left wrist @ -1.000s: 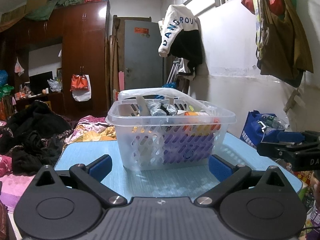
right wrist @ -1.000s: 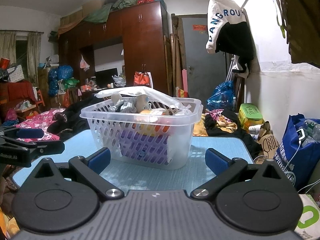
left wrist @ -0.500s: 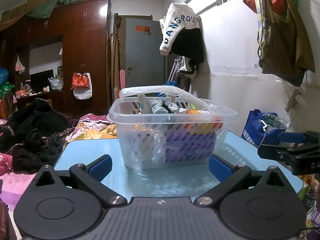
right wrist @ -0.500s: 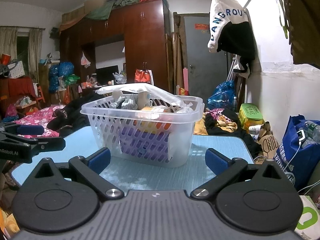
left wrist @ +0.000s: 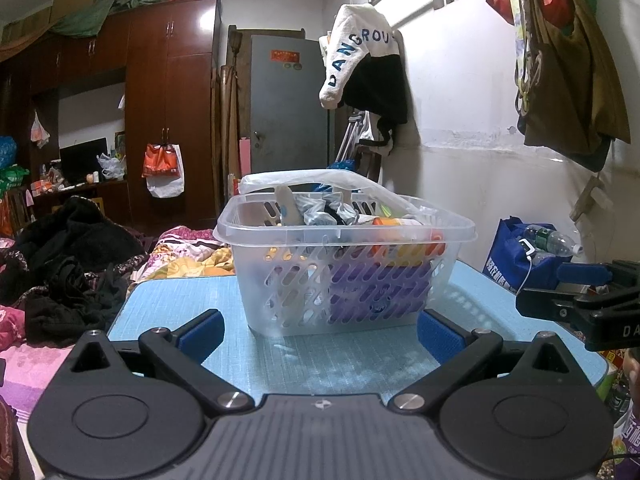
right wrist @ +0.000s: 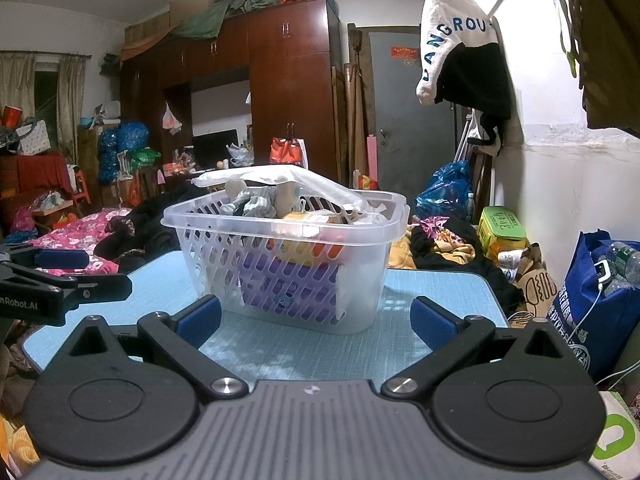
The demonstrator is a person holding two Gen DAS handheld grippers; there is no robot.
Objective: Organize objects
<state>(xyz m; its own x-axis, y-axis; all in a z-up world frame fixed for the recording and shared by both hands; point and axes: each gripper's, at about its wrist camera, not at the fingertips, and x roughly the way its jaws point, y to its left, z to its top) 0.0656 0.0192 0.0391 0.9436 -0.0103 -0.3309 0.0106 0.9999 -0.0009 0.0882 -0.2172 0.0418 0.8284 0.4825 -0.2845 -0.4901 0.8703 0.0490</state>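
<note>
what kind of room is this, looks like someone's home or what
Most likely a lived-in bedroom in a home. A tall wooden wardrobe lines the back wall, floral bedding lies heaped beside the blue table, and a sweatshirt hangs on the wall.

A full basket [right wrist: 280,256] stood at twelve o'clock on the bench [right wrist: 432,292], beyond the wide-spread right claw [right wrist: 316,320].

Looking low and level across the blue table [left wrist: 180,304] from its near edge, left view left of right view, both close on the same basket [left wrist: 344,240] [right wrist: 288,224], wardrobe and door behind.
</note>
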